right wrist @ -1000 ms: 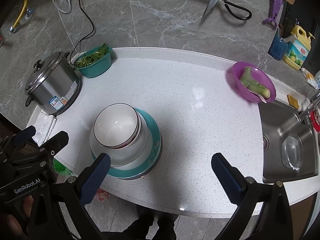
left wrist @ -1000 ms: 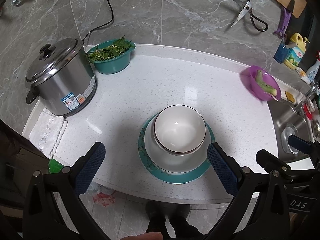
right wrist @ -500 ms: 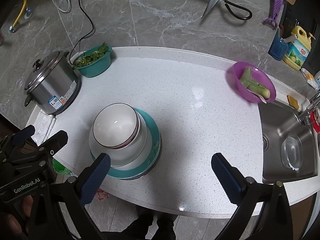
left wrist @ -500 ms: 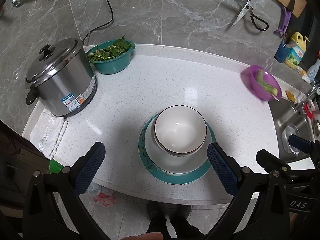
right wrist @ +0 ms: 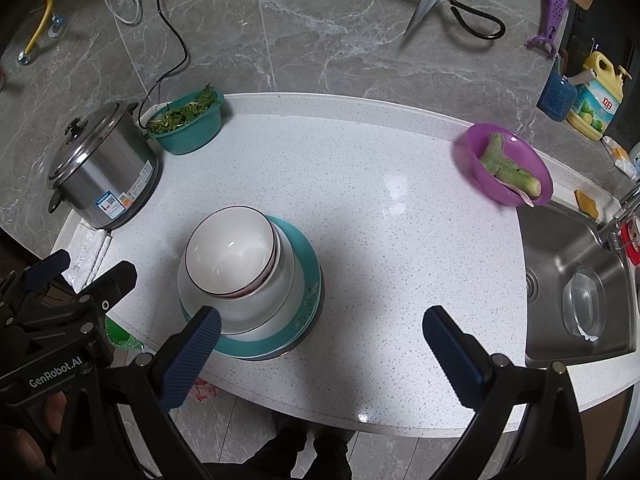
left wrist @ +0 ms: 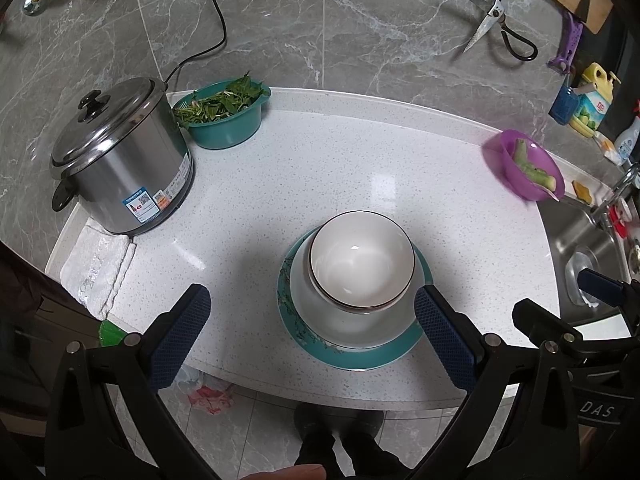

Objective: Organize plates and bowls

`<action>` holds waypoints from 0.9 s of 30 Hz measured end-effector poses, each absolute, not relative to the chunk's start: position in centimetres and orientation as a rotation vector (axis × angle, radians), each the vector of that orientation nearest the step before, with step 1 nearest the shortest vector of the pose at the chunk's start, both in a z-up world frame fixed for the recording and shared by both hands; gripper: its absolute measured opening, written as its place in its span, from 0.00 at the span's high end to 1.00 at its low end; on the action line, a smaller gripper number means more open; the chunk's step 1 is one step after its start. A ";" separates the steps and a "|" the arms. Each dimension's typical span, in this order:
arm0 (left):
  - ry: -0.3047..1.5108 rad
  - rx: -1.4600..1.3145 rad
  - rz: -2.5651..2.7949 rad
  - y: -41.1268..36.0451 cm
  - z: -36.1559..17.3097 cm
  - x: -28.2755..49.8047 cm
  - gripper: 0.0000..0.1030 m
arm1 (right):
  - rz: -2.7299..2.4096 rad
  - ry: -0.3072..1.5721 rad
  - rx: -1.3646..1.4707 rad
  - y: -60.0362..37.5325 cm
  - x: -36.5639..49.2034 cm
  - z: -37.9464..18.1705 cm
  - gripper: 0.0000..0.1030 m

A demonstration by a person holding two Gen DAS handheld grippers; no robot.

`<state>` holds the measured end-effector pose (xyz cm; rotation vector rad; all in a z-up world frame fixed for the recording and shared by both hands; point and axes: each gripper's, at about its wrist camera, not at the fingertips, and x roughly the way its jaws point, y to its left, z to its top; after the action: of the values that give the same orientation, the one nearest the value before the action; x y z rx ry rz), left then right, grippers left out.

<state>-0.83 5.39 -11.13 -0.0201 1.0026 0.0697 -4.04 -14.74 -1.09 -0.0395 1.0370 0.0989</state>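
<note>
Left wrist view first: the left gripper (left wrist: 310, 326) hangs above the near edge of the white speckled bench (left wrist: 360, 160), its blue-padded fingers (left wrist: 180, 334) spread wide and holding nothing. Between them sits the stack: a white bowl (left wrist: 361, 258) with a dark rim nested in a larger white bowl (left wrist: 348, 320), both on a teal plate (left wrist: 404, 346). The right-hand pad looks close to the big bowl's edge, but whether it touches I cannot tell. A steel rice cooker (left wrist: 120, 160) and a teal basin of greens (left wrist: 224, 120) stand well apart at the back left; a purple bowl (left wrist: 524, 166) sits by the sink.

The stack rests near the front lip of the bench, so I reckon a careless nudge from either pad could slide the plate toward the edge or tip the top bowl.

Right wrist view next: the right gripper (right wrist: 318, 354) is also spread wide and empty, over bare bench to the right of the stack. Its left finger overlaps the teal plate (right wrist: 308, 288) rim in the picture; contact is unclear. From here the top bowl (right wrist: 230, 250) seems to sit off-centre toward the left in the larger white bowl (right wrist: 276, 300), which would make it shift easily if the stack were lifted unevenly. The sink (right wrist: 560, 240) lies to the right with a clear container in it.
</note>
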 end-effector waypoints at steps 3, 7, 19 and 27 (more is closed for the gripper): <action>1.004 -0.020 0.071 5.4 -11.2 -0.8 0.00 | 0.099 1.038 -0.042 -14.7 -4.1 -1.1 0.00; 1.004 -0.020 0.071 5.5 -11.2 -0.7 0.00 | 0.099 1.037 -0.042 -14.8 -4.0 -1.2 0.00; 1.005 -0.019 0.073 5.6 -11.2 -0.6 0.00 | 0.100 1.039 -0.041 -14.8 -3.9 -1.1 0.00; 1.005 -0.018 0.072 5.6 -11.3 -0.5 0.00 | 0.102 1.039 -0.042 -14.9 -3.9 -1.1 0.00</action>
<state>-0.52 5.57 -11.28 -0.0176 1.0046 0.0722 -3.85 -14.86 -1.11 -0.0422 1.0392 0.1018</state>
